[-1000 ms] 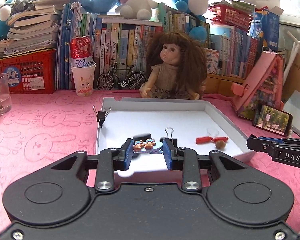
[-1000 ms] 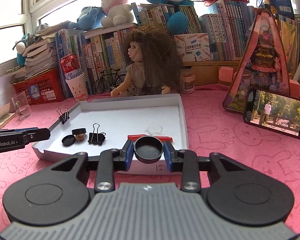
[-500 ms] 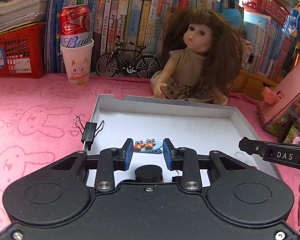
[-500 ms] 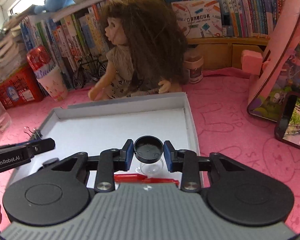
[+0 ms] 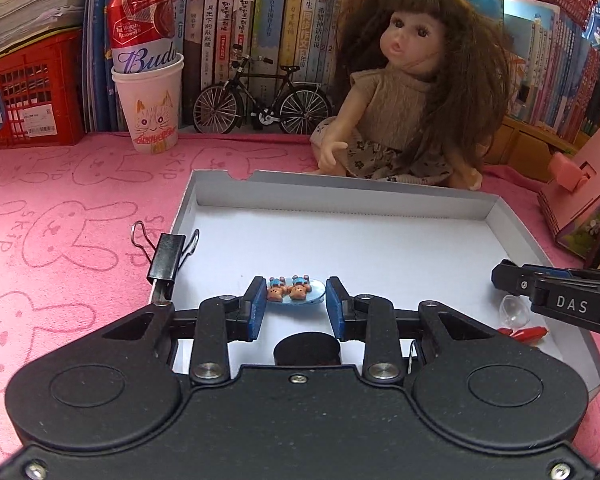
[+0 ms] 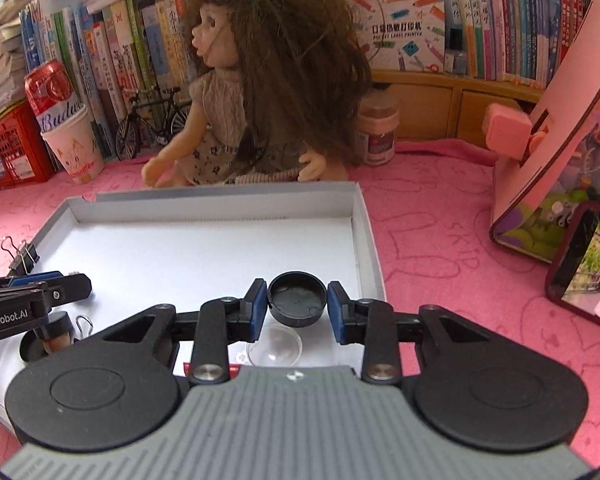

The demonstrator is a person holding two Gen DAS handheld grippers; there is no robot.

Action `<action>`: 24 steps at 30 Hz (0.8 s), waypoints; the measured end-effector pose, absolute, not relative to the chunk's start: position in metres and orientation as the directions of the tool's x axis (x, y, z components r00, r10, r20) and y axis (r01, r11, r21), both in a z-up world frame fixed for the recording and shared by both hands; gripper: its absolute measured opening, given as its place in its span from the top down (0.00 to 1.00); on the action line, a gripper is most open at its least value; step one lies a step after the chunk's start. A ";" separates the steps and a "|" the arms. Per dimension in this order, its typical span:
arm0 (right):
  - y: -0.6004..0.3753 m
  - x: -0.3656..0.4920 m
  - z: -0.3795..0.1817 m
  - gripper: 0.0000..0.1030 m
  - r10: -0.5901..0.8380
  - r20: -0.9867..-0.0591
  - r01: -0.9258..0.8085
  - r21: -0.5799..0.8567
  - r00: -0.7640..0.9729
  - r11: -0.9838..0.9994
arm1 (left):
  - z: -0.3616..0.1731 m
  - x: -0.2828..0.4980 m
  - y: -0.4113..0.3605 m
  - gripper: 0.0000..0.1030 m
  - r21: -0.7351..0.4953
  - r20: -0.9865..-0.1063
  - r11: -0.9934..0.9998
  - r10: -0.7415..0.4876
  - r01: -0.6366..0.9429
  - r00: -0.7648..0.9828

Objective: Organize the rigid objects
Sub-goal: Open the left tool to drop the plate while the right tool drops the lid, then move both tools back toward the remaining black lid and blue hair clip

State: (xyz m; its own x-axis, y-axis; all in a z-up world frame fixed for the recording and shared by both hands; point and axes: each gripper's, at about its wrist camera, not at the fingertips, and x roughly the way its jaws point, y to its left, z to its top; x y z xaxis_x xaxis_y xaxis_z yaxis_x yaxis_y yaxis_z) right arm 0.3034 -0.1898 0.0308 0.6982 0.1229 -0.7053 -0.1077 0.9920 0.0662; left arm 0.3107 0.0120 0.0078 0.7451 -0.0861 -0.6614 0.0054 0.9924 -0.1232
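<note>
My left gripper is shut on a small blue clip with two bear figures and holds it over the white tray. My right gripper is shut on a black round cap over the tray's right part. Under the left gripper a black round lid lies in the tray. A clear dome and a red piece lie in the tray near the right gripper. A black binder clip sits on the tray's left rim.
A doll sits right behind the tray. A paper cup with a red can, a toy bicycle and books stand at the back. A pink toy house and a phone stand to the right on the pink cloth.
Both grippers have moved forward over the tray, each keeping its object. The tray, doll and background now look closer and larger.
</note>
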 end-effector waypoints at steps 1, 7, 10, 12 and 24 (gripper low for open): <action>-0.190 0.304 0.029 0.63 0.124 -0.710 -0.104 0.072 0.693 0.992 | 0.007 0.310 0.011 0.71 -0.113 -0.659 0.994 -0.082 0.010 0.748; -0.189 0.301 0.026 0.60 0.145 -0.710 -0.111 0.094 0.689 0.989 | 0.007 0.309 0.008 0.70 -0.100 -0.655 0.995 -0.079 0.017 0.752; -0.192 0.294 0.032 0.40 0.177 -0.681 -0.114 0.137 0.710 0.984 | 0.010 0.305 0.010 0.65 -0.115 -0.645 0.993 -0.089 0.018 0.759; -0.193 0.289 0.037 0.30 0.193 -0.665 -0.126 0.148 0.721 0.981 | 0.014 0.300 0.010 0.57 -0.122 -0.628 0.992 -0.098 0.027 0.772; -0.194 0.233 0.065 0.14 0.261 -0.590 -0.234 0.123 0.764 0.964 | 0.038 0.244 0.014 0.35 -0.129 -0.561 0.987 -0.153 0.097 0.813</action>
State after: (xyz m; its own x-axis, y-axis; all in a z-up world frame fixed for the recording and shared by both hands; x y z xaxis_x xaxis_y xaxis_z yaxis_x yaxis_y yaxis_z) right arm 0.2331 -0.1938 0.0651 0.7641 0.2607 -0.5900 -0.2341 0.9644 0.1229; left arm 0.2437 0.0143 0.0382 0.8135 -0.1532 -0.5611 0.0971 0.9869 -0.1287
